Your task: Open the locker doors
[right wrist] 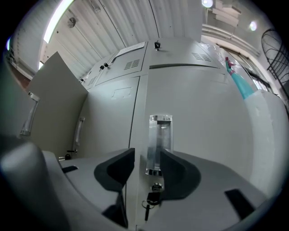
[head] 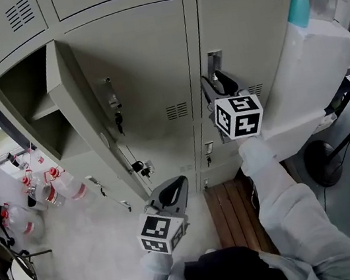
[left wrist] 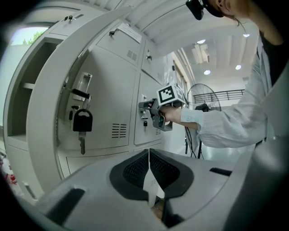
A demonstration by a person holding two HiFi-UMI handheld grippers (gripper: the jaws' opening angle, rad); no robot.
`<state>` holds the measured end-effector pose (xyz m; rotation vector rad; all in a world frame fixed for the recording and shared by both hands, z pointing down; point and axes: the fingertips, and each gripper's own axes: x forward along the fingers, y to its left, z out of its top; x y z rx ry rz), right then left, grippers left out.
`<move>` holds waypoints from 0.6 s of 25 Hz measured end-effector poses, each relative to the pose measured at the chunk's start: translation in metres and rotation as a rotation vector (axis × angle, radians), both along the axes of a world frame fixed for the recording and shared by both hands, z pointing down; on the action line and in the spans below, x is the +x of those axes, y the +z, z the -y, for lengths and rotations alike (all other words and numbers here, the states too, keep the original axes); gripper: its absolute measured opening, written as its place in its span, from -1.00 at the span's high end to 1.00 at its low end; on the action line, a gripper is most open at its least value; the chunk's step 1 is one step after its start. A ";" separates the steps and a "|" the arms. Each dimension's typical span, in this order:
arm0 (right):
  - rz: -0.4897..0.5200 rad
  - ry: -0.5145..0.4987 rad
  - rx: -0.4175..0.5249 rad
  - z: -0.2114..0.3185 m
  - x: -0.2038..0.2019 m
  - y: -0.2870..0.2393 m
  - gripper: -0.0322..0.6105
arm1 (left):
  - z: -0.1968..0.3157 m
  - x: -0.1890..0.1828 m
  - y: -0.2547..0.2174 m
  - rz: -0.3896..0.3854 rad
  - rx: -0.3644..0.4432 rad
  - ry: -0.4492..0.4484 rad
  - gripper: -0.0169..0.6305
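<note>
The right gripper (right wrist: 146, 156) is at the closed right-hand door (right wrist: 203, 113) of the pale grey metal locker bank (head: 141, 61). Its jaws stand apart around the upright chrome recessed handle (right wrist: 159, 140) at that door's left edge. The right jaw lies close against the handle's side and the left jaw is clear of it, so nothing is clamped yet. A small dark key (right wrist: 151, 198) hangs in the lock just under the handle. The left gripper (left wrist: 149, 155) hangs low in front of the lockers with its jaws together and nothing between them. The left-hand door (head: 78, 106) already stands swung out and the middle door (head: 149, 107) is shut. The next step is probably to close on the handle and pull. If the jaws close too low they may catch the key rather than the handle, and the smooth chrome could slip out of a shallow grip. The lock may also be engaged, so a hard tug would only strain it. The handle sits at the left edge, so the door probably swings right, towards the bulky white block (head: 314, 71) at the bank's right corner, and it could knock the teal spray bottle (head: 299, 5) that seems to stand on it.
</note>
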<state>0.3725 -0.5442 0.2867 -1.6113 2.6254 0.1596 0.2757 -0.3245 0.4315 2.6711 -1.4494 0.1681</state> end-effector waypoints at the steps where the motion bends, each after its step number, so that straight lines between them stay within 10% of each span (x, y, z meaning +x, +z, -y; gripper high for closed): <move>1: -0.002 -0.001 -0.002 0.002 -0.002 0.000 0.40 | 0.001 -0.001 0.000 -0.001 -0.001 -0.003 0.91; 15: 0.026 0.013 -0.015 0.010 -0.012 0.000 0.40 | -0.004 -0.016 0.003 0.002 -0.011 -0.019 0.91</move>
